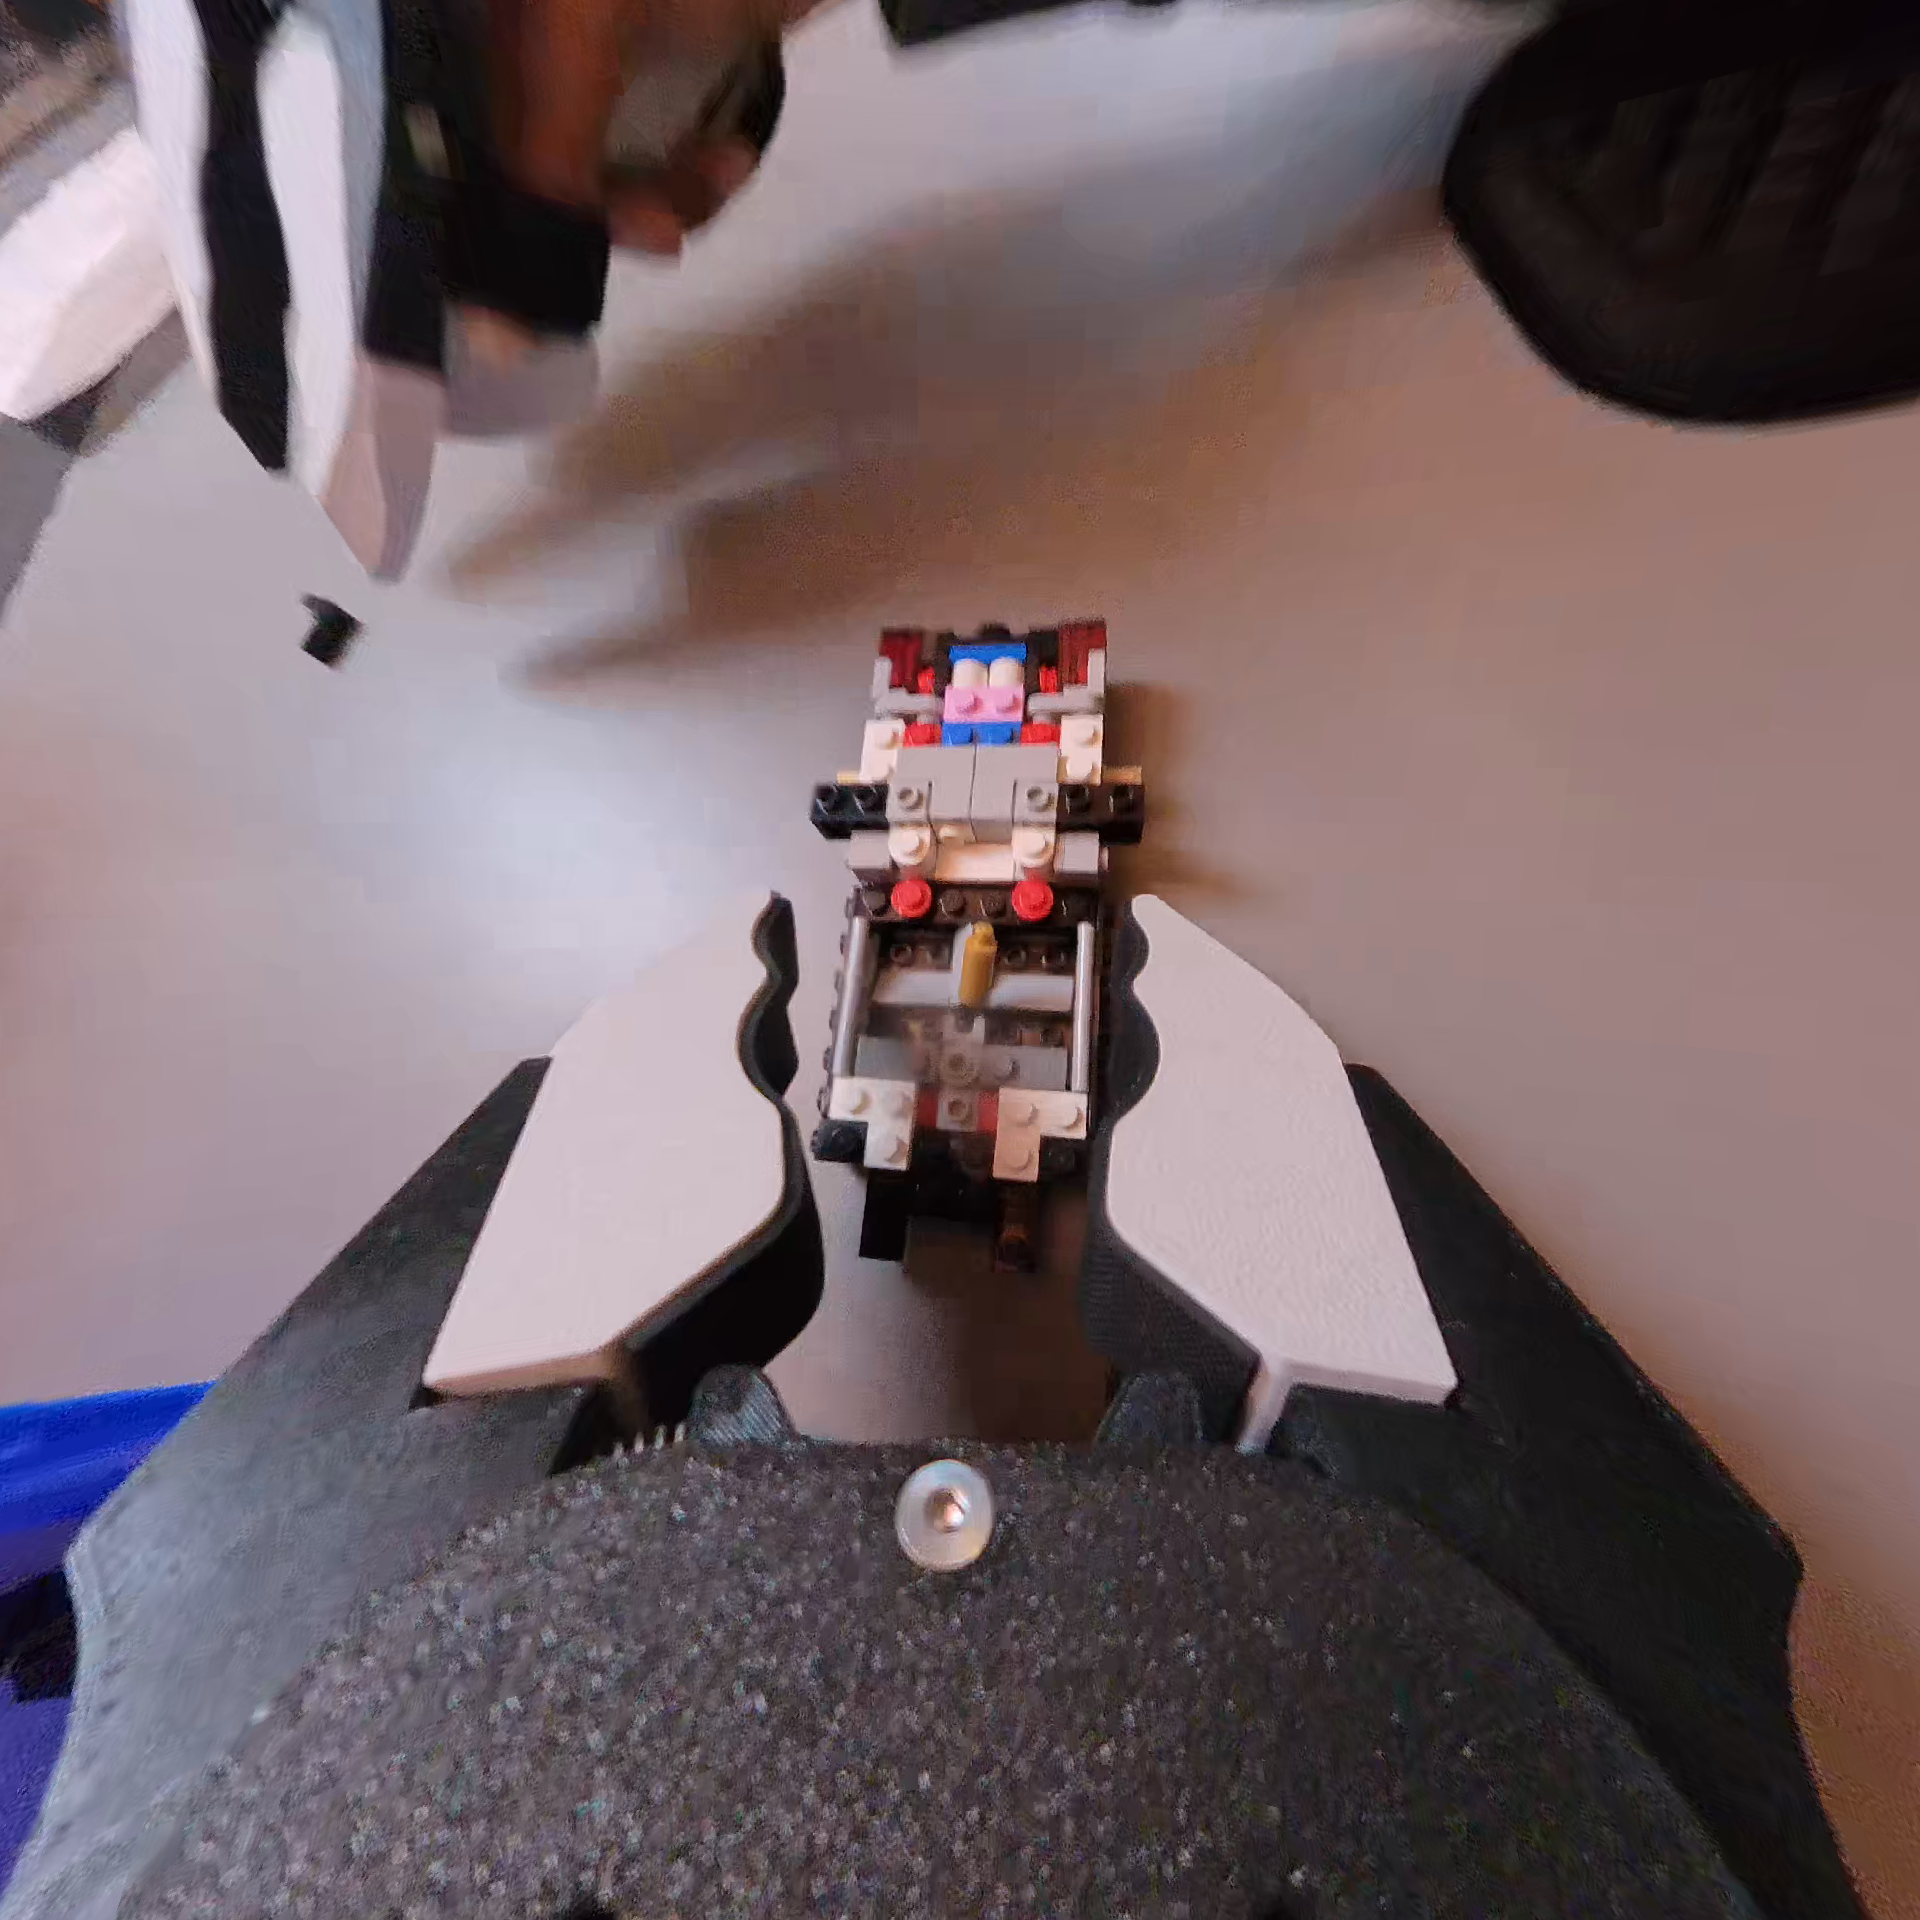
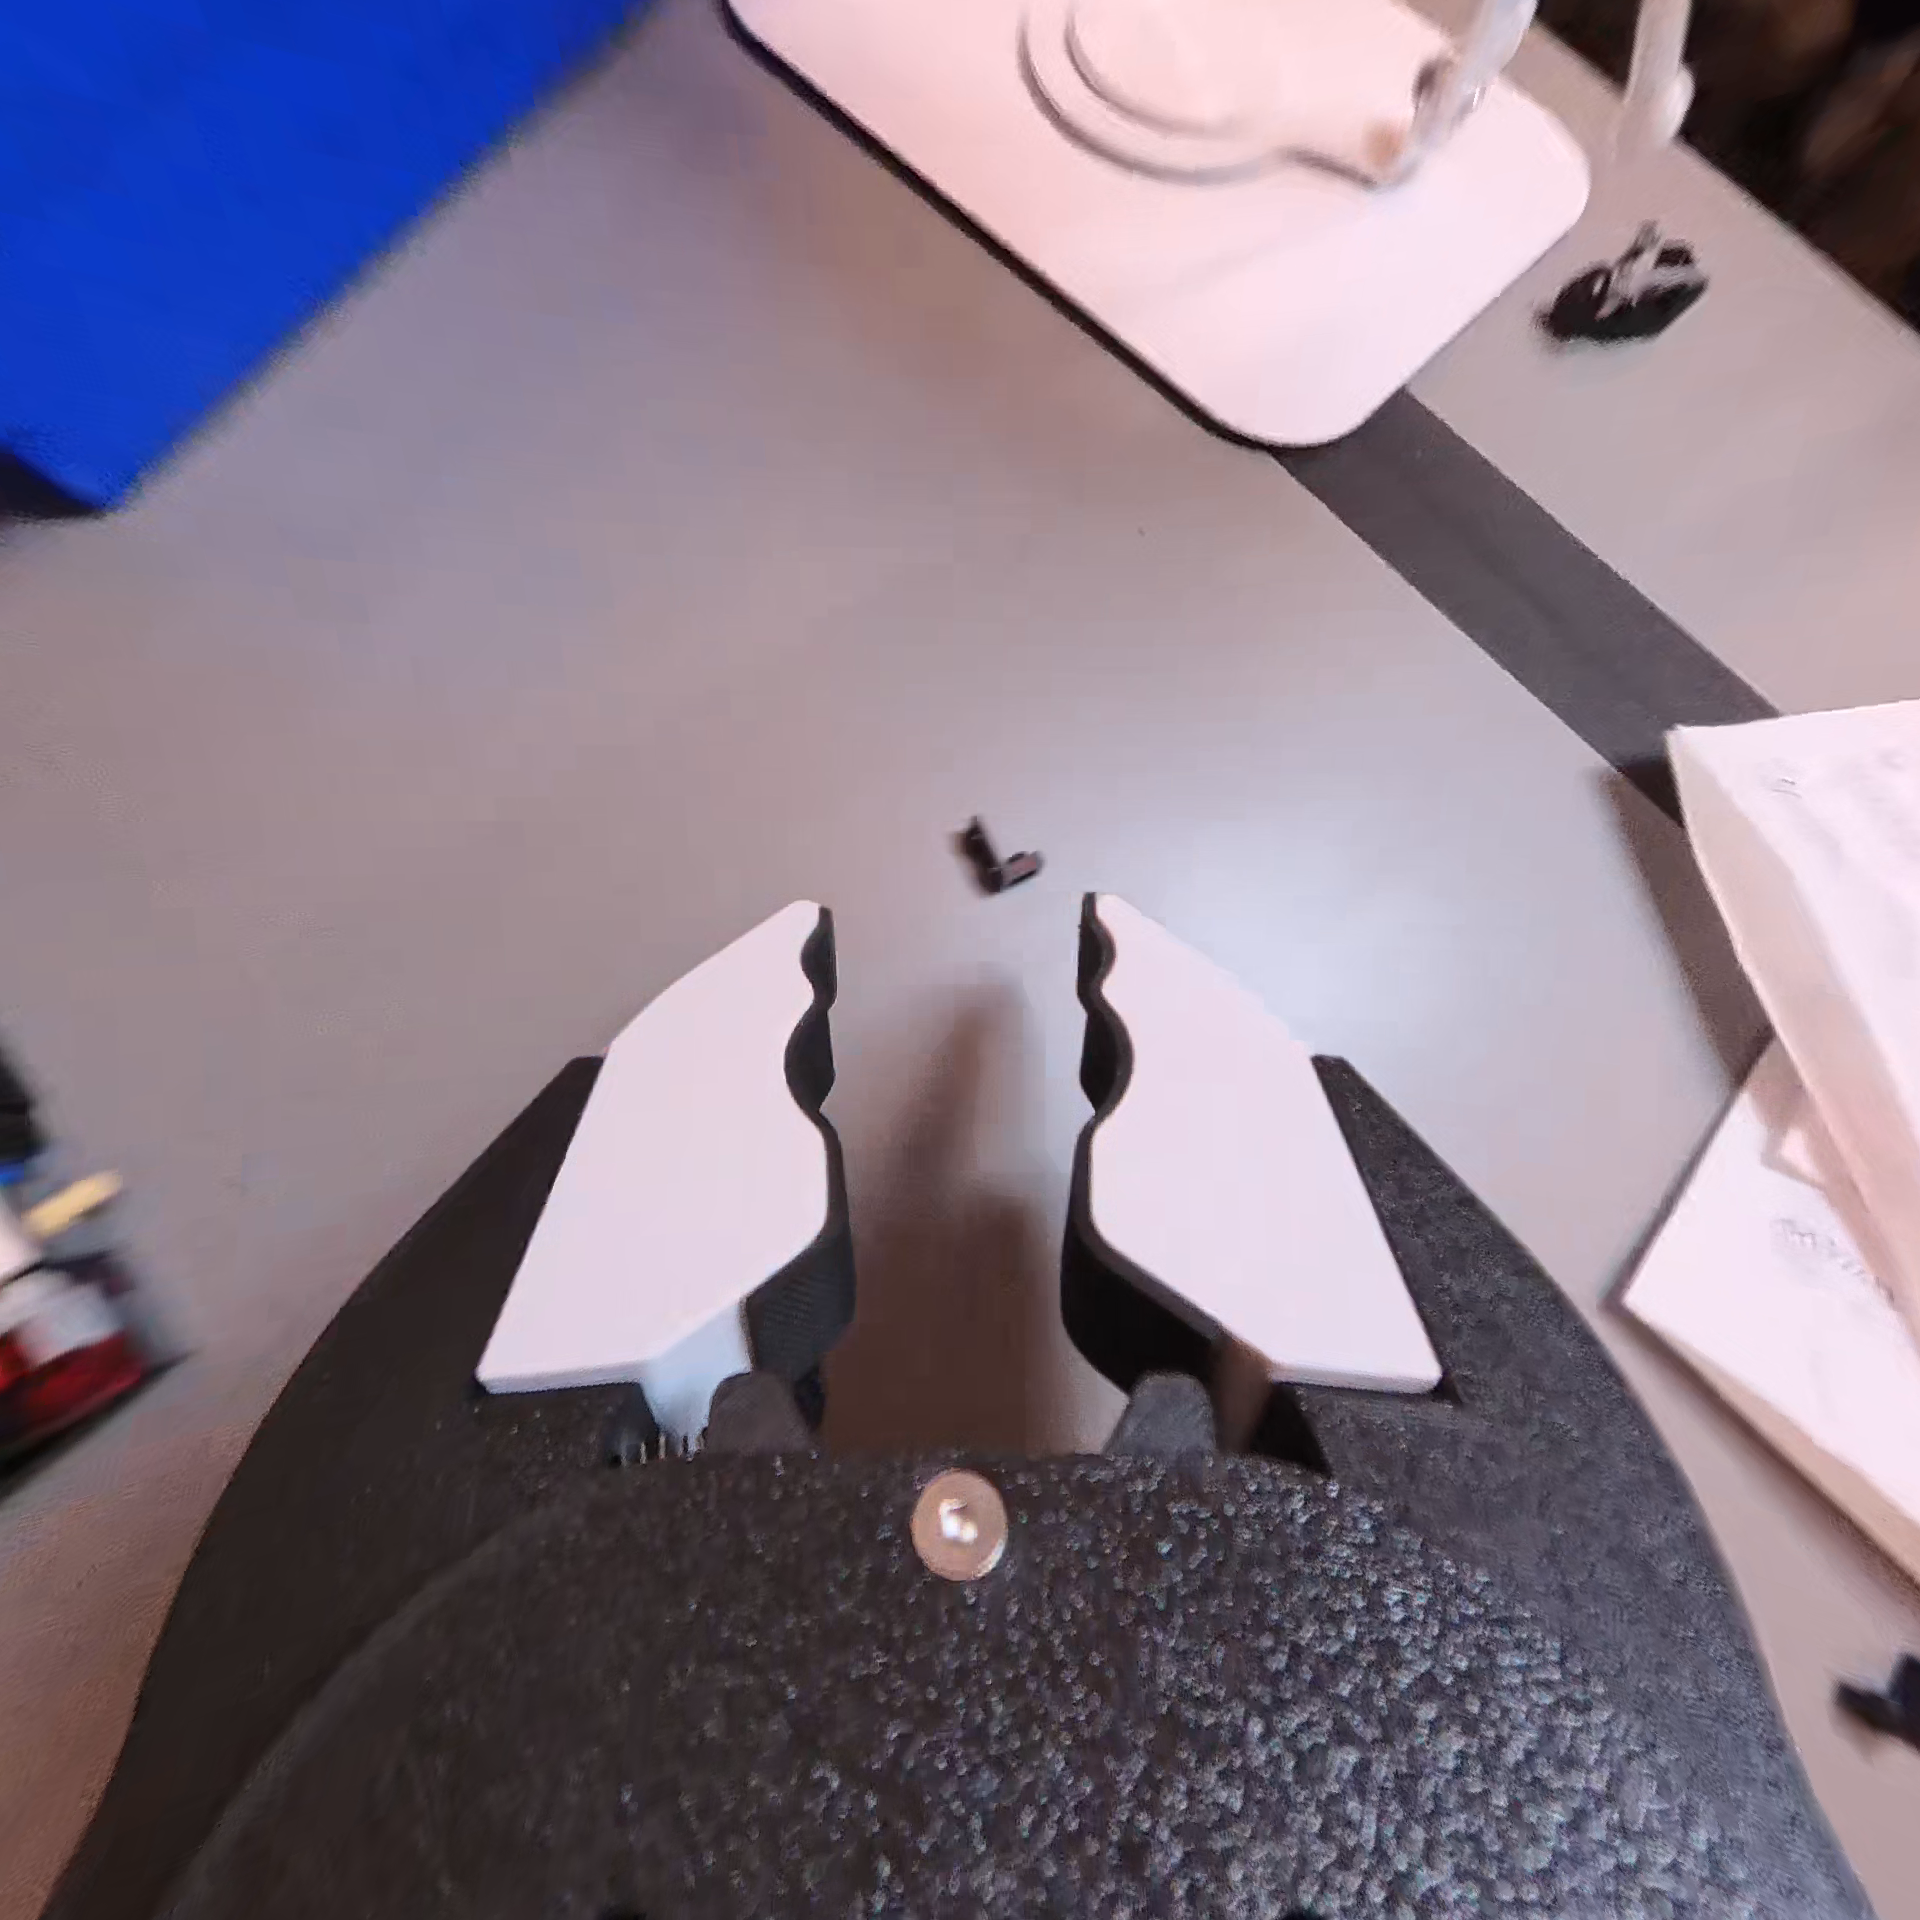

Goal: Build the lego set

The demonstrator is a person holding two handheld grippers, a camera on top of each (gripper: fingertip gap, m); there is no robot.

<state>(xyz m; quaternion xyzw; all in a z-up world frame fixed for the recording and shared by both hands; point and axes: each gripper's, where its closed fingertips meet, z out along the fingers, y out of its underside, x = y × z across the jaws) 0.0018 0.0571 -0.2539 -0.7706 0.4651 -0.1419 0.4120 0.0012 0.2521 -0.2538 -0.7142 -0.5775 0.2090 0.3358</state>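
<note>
A small brick-built model (image 1: 977,831), grey, white, black and red with a tan peg on top, sat lengthwise between the 2 fingers of the left tongs (image 1: 956,914). Its rear half lay between the dark ridged pads, which appeared clenched on both of its sides; its front half stuck out past the tips. Beneath it was a grey table (image 1: 416,935).

The right tongs (image 2: 956,909) were released and held nothing, their 2 fingers apart above the tabletop. A tiny black L-shaped piece (image 2: 1000,860) lay on the table just beyond their tips. Farther ahead and to the right lay a white tray (image 2: 1455,312), with stacked papers (image 2: 1818,935) at the right and a blue object (image 2: 208,208) ahead on the left.
</note>
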